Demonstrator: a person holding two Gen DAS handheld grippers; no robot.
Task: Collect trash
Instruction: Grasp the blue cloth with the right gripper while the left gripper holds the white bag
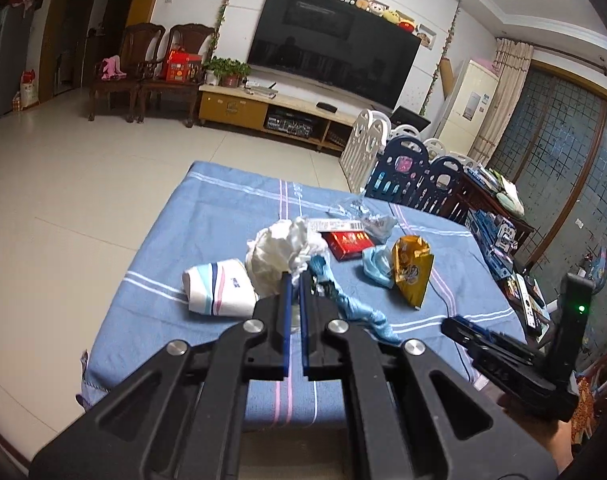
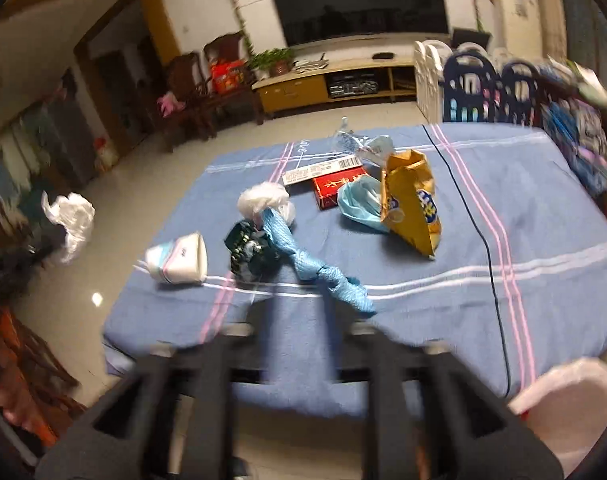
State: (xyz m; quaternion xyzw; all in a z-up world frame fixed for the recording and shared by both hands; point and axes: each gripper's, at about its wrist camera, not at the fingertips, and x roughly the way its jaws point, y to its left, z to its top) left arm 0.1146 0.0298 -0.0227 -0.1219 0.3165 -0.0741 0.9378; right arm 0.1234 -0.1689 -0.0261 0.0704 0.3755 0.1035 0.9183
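My left gripper (image 1: 294, 276) is shut on a crumpled white tissue (image 1: 281, 254) and holds it above the blue-clothed table (image 1: 207, 216); the held tissue also shows in the right wrist view (image 2: 69, 220), off the table's left side. My right gripper (image 2: 299, 308) is open and empty over the table's near edge; it also shows in the left wrist view (image 1: 503, 354). On the cloth lie a white cup (image 2: 179, 258), a blue rag (image 2: 303, 256), a dark wrapper (image 2: 247, 248), a white wad (image 2: 265, 200), a red box (image 2: 335, 190), a blue mask (image 2: 359, 202) and a gold snack bag (image 2: 411, 204).
A black cable (image 2: 479, 232) runs across the right of the table (image 2: 543, 208). A white label strip (image 2: 319, 170) and clear plastic (image 2: 349, 142) lie at the far edge. A play fence (image 1: 403, 168) and a cluttered side table (image 1: 499, 220) stand to the right. Tiled floor (image 1: 63, 184) lies left.
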